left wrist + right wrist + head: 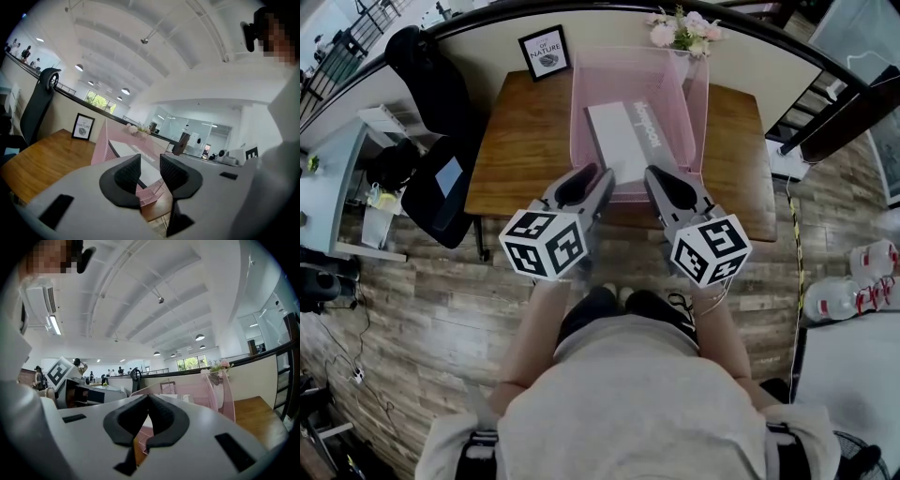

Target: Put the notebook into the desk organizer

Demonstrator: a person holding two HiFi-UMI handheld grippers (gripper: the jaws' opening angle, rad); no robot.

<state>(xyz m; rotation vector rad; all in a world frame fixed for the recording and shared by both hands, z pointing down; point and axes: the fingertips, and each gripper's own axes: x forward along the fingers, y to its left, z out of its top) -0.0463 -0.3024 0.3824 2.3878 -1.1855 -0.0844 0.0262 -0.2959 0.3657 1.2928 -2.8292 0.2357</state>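
Note:
A white notebook (622,141) lies inside the pink desk organizer (579,105), which stands at the back middle of the wooden desk (525,141). Both grippers hover over the desk's front edge, just short of the organizer. My left gripper (598,180) is open, with a narrow gap between its black pads and nothing in it. My right gripper (654,180) is shut and empty. In the left gripper view the gripper (150,168) faces the organizer (99,145) and the notebook (129,151). In the right gripper view the gripper's (149,401) tips meet before the organizer's pink wall (225,397).
A framed print (545,52) and a bunch of pink flowers (680,28) stand at the desk's back edge. To the left of the desk is a black office chair (436,122). Water bottles (853,281) sit on the floor at the right. A railing runs behind the desk.

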